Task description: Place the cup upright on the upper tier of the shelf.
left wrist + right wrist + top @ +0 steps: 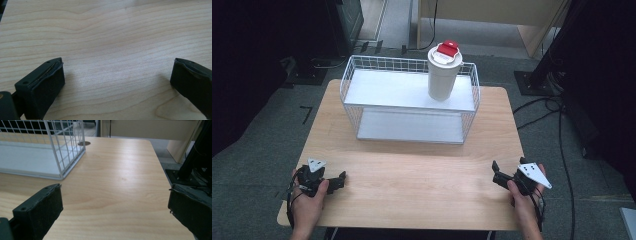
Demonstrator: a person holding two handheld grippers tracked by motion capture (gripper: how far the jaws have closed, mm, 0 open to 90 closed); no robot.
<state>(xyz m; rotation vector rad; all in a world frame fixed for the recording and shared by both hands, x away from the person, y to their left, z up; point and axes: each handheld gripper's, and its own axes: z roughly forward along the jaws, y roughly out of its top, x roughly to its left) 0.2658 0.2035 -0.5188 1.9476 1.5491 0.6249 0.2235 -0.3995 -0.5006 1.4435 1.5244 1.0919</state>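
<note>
1. Grey carpet surrounds a light wooden table (412, 175) in the high view, with dark stands and cables at the edges of the frame. A white wire basket shelf (409, 100) stands in the upper middle of the frame, at the far part of the table. On its upper tier, toward the right end, a white cup (443, 75) stands upright, closed by a lid with a red tab. The left claw (338, 181) sits at the lower left of the frame, held in a hand (307, 205) low over the table's near edge, its jaws spread. The right claw (496, 172) sits at the lower right, in the other hand (524, 200), jaws also apart. Both are well apart from the cup and the shelf.

2. Bare wood grain fills the left gripper view; the left claw (117, 77) gapes wide, with nothing between its black jaws.

3. Right gripper view: the right claw (115, 202) stands wide open over the table, gripping nothing. A corner of the shelf (60, 150) occupies the upper left of the frame, its lower tier just above the wood.
</note>
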